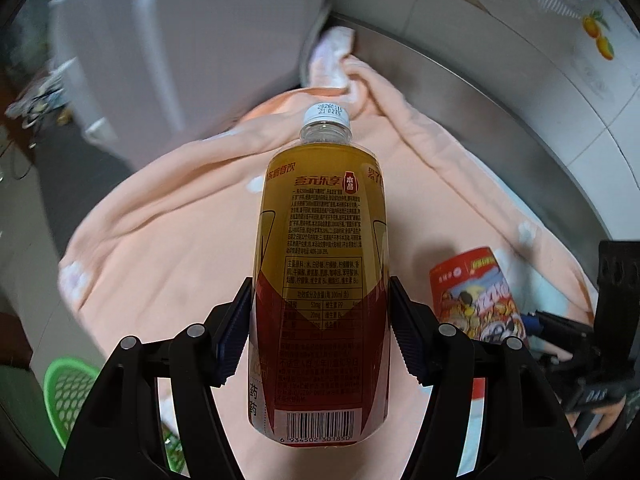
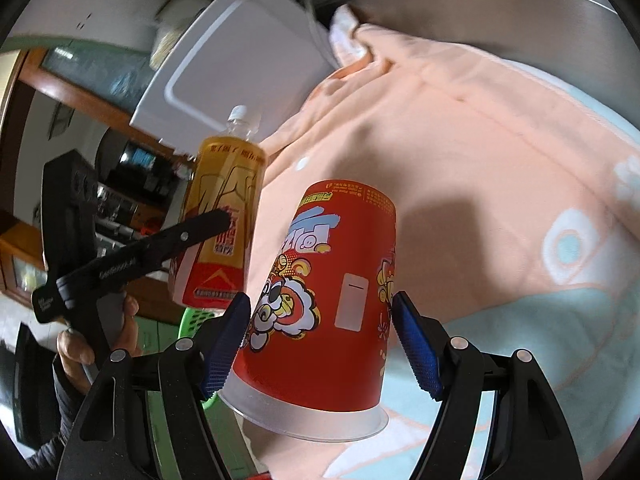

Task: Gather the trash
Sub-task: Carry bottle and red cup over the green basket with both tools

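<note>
Lower left of the left wrist view: green basket point(image 1: 66, 396), mostly cut off by the frame edge. Centre: left tool point(image 1: 322, 328) gripping the yellow drink bottle point(image 1: 322, 240). Right wrist view, centre: right tool point(image 2: 320, 340) gripping the inverted red cup point(image 2: 320, 300); peach blanket point(image 2: 480, 160) behind.

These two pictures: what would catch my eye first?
Most striking is the yellow drink bottle, white cap pointing away, clamped in the left gripper above a peach blanket. Next is the red cartoon-printed cup, held rim toward the camera in the right gripper. A green basket peeks in below.
</note>
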The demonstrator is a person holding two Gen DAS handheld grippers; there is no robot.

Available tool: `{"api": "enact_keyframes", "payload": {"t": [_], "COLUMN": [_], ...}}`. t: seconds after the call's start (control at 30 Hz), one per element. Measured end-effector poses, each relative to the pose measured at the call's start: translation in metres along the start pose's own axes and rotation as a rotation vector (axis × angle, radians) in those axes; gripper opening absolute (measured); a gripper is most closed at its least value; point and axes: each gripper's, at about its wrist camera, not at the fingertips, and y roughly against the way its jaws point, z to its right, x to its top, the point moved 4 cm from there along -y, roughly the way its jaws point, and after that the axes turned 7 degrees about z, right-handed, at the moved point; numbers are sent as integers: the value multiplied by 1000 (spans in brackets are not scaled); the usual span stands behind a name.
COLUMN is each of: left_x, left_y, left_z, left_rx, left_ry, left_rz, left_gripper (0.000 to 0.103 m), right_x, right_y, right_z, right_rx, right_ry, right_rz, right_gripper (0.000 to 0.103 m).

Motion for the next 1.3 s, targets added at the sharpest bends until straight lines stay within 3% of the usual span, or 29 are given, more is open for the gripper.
{"api": "enact_keyframes", "payload": {"t": [0.13,0.7,0.93,1.3], "left_x": [-19,-116,-165,-226], "left_y": [25,117,122,102], "left_z": [-23,-158,-229,-287], "left_rx": [64,254,349,386], "left_ry": [16,285,435,614], "left_rz": [37,107,58,-27], "left_gripper": [63,63,63,65], "right_x": [-7,-45,-69,-103], "right_y": [-9,-75,-119,-181], "right_z": [-22,-144,-193,-241], "right_rx": [35,189,232,278], "right_ry": [36,216,289,307], "right_rz": [-25,-172,-262,-359], "right_gripper": [70,70,69,68]}}
